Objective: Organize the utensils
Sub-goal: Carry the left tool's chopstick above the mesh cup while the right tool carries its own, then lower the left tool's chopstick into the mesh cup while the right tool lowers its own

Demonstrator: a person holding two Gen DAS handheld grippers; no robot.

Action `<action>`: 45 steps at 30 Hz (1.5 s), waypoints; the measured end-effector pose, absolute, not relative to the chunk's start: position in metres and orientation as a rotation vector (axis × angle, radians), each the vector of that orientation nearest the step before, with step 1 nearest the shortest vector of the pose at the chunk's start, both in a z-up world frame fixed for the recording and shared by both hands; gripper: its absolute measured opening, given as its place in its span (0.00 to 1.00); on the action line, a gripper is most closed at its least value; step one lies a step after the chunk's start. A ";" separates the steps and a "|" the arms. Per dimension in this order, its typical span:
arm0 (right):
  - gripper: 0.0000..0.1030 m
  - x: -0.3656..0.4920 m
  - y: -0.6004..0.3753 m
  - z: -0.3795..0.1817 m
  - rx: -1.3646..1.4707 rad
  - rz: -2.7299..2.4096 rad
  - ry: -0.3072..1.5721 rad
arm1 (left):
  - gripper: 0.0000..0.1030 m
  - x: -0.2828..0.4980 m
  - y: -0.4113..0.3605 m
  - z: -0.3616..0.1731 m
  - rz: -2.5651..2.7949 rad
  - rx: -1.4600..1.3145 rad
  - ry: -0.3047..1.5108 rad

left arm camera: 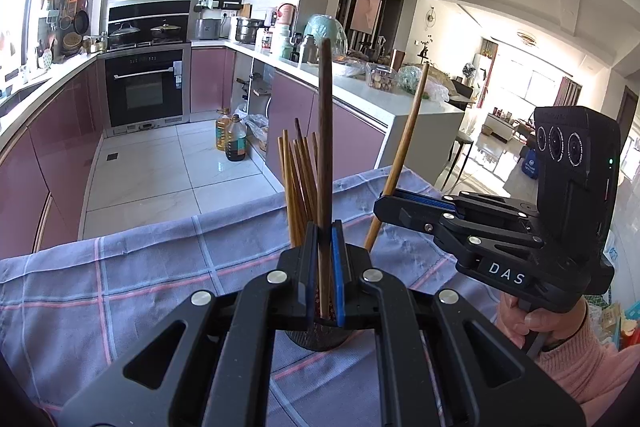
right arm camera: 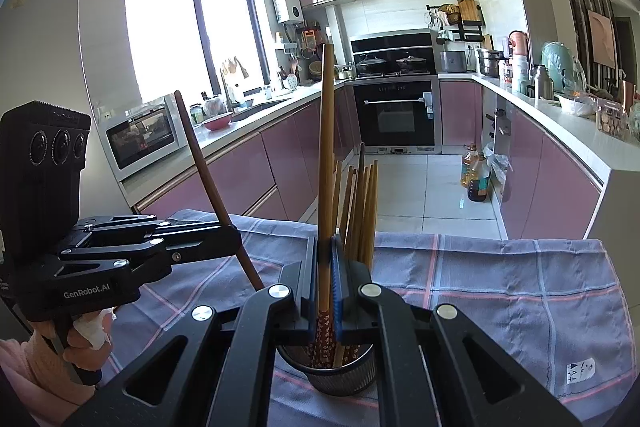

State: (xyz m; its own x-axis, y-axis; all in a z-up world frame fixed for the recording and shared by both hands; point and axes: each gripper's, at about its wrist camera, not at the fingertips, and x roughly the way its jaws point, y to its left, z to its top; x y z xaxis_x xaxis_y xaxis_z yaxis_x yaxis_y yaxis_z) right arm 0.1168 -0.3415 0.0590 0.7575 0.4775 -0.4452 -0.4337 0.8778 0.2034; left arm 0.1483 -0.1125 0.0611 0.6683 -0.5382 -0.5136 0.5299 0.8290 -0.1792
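My left gripper (left arm camera: 325, 231) is shut on a dark brown chopstick (left arm camera: 325, 131) that stands upright, its lower end over a dark mesh holder (left arm camera: 320, 341). Several light chopsticks (left arm camera: 298, 187) stand in that holder just behind it. To the right, the right gripper (left arm camera: 381, 201) grips a lighter chopstick (left arm camera: 404, 147), slanted. In the right wrist view my right gripper (right arm camera: 325, 245) is shut on that light chopstick (right arm camera: 326, 147), whose patterned end dips into the holder (right arm camera: 344, 375) with several others (right arm camera: 362, 203). The left gripper (right arm camera: 236, 233) holds the dark chopstick (right arm camera: 204, 167) at left.
A blue-grey checked cloth (right arm camera: 500, 287) covers the table, and its far edge drops to a tiled kitchen floor (left arm camera: 160, 167). Pink cabinets (right arm camera: 532, 171) and an oven (right arm camera: 398, 115) line the room beyond. Oil bottles (left arm camera: 234, 143) stand on the floor. A hand in a pink sleeve (left arm camera: 568, 347) holds the right gripper.
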 end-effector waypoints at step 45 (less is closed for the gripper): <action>0.05 0.132 -0.337 0.032 0.090 0.496 0.580 | 0.07 0.152 -0.124 0.038 -0.620 0.009 0.641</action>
State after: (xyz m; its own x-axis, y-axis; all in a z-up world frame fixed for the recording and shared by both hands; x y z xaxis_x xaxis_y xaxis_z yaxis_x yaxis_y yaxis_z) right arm 0.1321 -0.3367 0.0323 0.7228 0.4736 -0.5033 -0.4242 0.8789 0.2180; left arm 0.1520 -0.1240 0.0378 0.6279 -0.5385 -0.5619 0.5439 0.8200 -0.1782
